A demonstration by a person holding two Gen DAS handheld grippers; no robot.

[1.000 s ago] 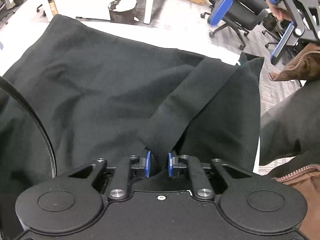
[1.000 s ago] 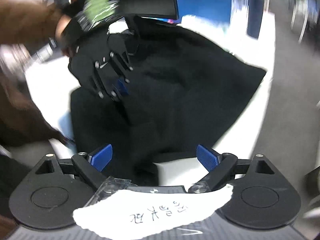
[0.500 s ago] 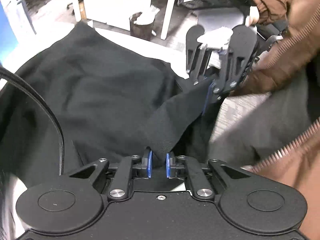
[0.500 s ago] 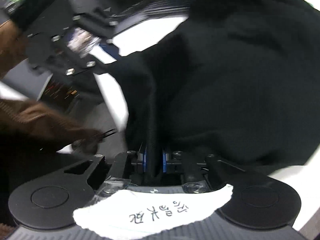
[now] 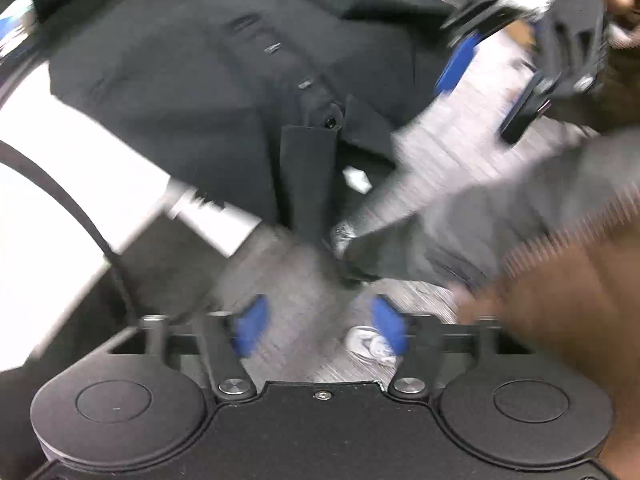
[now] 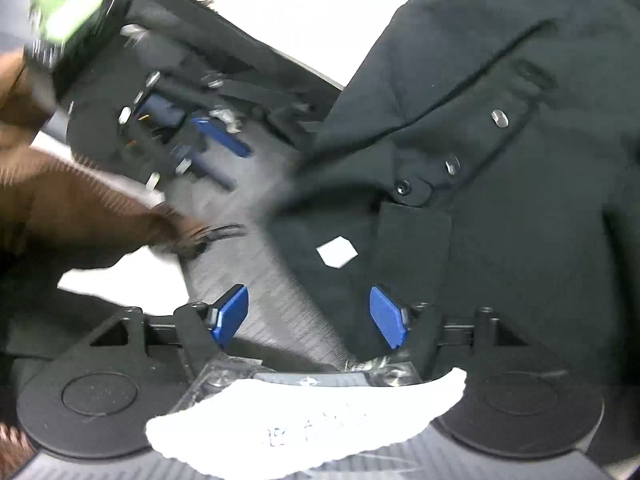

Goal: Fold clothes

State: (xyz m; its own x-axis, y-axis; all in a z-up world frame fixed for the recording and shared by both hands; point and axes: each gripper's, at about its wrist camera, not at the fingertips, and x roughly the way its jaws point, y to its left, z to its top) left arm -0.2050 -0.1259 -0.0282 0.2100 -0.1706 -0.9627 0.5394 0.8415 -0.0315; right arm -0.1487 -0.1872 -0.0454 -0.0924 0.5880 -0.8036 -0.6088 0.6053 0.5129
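Two grippers: both had their jaws wide apart and held nothing.
Garment: the black shirt (image 6: 500, 128) lay front side up on the white table (image 5: 48, 152), with the collar end hanging over the near table edge toward the person.
Details: a row of buttons (image 6: 499, 118) ran down the placket, and a small white label (image 6: 337, 251) showed inside the collar.
Handling: the cloth looked soft, light and limp; it would probably sag and wrinkle when lifted, and it was not fragile. The thick collar and the placket seemed stiffer than the rest.
Where to hold: likely a shoulder seam or a side hem, pinching one layer only, since the buttons could slip between the pads.
Left gripper (image 5: 320, 326): it hung off the table over the grey floor, apart from the shirt, and its blue fingertips (image 5: 252, 324) touched nothing.
Right gripper (image 6: 310, 316): it hovered near the collar, with one pad over the dark cloth; contact could not be told because of blur.
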